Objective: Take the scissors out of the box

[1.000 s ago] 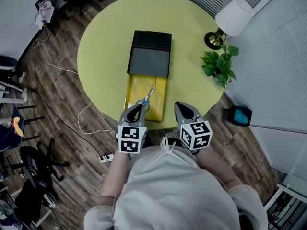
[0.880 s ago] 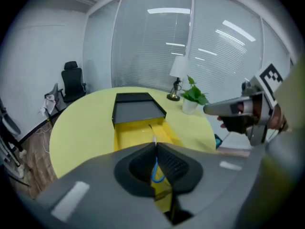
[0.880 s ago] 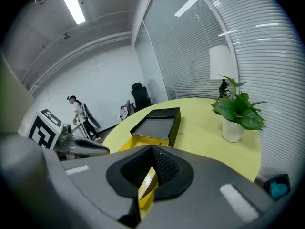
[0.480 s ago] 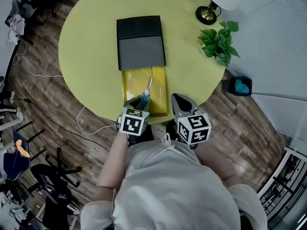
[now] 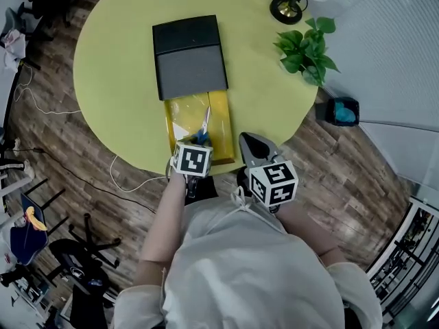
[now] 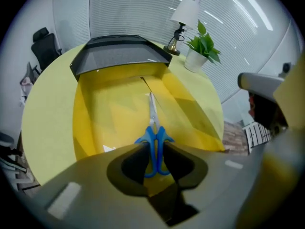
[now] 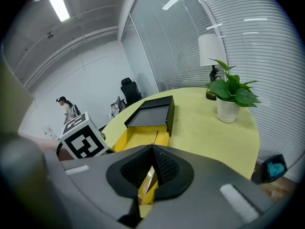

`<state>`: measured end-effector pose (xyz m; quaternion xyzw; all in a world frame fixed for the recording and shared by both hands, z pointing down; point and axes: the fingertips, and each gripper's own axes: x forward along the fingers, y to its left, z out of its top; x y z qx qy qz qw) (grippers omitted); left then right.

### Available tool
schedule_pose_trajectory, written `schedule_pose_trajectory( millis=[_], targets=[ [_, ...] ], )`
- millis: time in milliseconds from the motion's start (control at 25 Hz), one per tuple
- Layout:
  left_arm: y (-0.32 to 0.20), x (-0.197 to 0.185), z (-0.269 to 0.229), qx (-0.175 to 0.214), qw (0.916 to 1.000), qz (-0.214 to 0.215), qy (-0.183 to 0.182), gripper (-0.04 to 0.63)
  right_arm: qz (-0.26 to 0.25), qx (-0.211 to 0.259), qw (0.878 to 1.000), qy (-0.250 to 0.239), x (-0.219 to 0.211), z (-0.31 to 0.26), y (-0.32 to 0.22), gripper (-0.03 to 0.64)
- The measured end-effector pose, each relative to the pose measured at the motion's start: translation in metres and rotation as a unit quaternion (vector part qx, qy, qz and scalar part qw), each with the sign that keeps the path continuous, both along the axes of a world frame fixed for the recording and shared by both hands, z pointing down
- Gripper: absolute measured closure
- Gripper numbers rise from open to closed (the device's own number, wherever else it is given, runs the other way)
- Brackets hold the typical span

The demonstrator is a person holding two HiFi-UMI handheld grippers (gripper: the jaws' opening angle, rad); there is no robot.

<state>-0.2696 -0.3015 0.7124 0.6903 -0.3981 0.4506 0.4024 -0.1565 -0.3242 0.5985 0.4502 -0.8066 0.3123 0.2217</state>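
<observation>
**Where our three cameras sit**

Our head view hangs high over the round yellow table (image 5: 116, 67) and looks nearly straight down, so the person (image 5: 247, 273) wearing it fills the bottom of the frame. Our left gripper view is way closer. It tips steeply down along its jaws into the open yellow box (image 6: 109, 113), with the window blinds (image 6: 143, 8) up top. Our right gripper view looks flatter, across the table toward the potted plant (image 7: 231, 92) and lamp (image 7: 209, 46), with the box off to its left. All three views share the box, its black lid (image 5: 188, 57), and the plant and lamp at the far edge.
</observation>
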Motion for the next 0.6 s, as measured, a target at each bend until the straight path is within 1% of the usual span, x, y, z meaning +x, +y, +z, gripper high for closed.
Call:
schedule_pose_trajectory(
  millis=[200, 400, 480, 600],
  targets=[
    [-0.002, -0.001, 0.000, 0.009, 0.9999, 0.003, -0.013, 0.495, 0.001, -0.002, 1.000, -0.004, 0.008, 0.000, 0.001, 0.617],
    [0.000, 0.000, 0.000, 0.028, 0.9989, 0.017, -0.033, 0.499, 0.001, 0.009, 1.000, -0.005, 0.013, -0.009, -0.001, 0.617],
    [0.001, 0.000, 0.000, 0.026, 0.9987, 0.025, -0.036, 0.500, 0.001, 0.013, 1.000, -0.006, 0.015, -0.012, -0.001, 0.617],
    [0.007, 0.000, -0.004, 0.012, 0.9983, 0.045, -0.034, 0.502, -0.003, 0.016, 1.000, -0.005, 0.015, -0.019, 0.004, 0.617]
  ],
)
